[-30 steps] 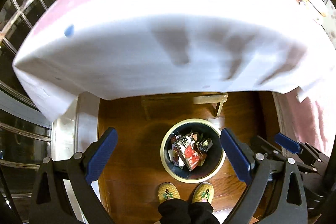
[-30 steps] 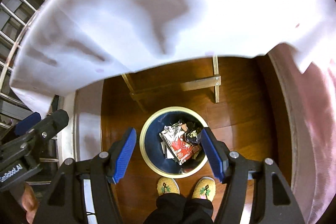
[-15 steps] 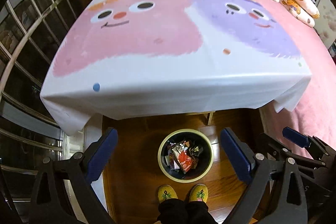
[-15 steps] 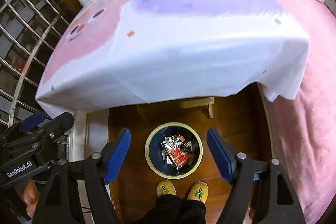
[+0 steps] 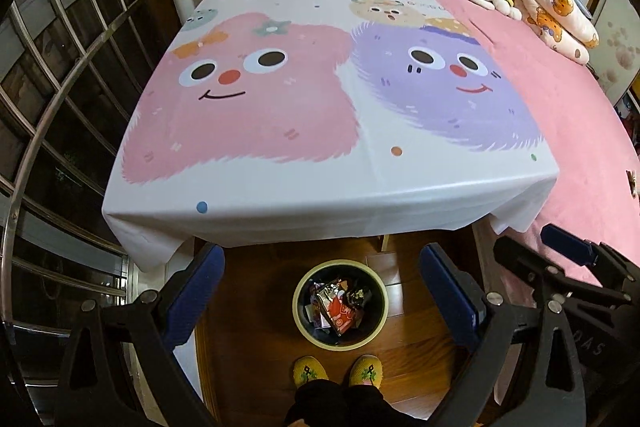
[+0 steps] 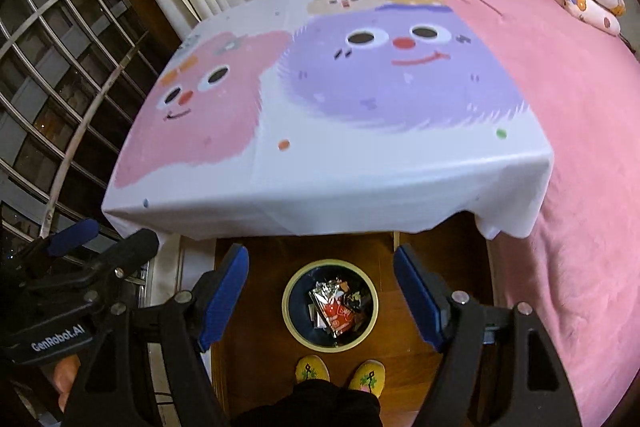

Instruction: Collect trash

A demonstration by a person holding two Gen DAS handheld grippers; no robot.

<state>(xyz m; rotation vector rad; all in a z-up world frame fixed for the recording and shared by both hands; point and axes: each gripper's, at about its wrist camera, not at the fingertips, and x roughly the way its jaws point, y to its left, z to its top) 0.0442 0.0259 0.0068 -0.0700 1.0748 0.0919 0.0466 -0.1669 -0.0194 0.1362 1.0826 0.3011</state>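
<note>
Both the left tongs (image 5: 320, 291) and right tongs (image 6: 320, 291) hang spread and empty above the wastebasket (image 5: 340, 303) of wrappers (image 5: 338, 309), counter (image 5: 320, 187) at twelve o'clock.

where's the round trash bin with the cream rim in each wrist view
Left wrist view: the round dark trash bin with a cream rim sits low and centre on the wooden floor, between the blue pads.
Right wrist view: the bin is again low and centre, wrappers inside.
Shared landmark: the pair of yellow patterned slippers just below the bin in both.
</note>
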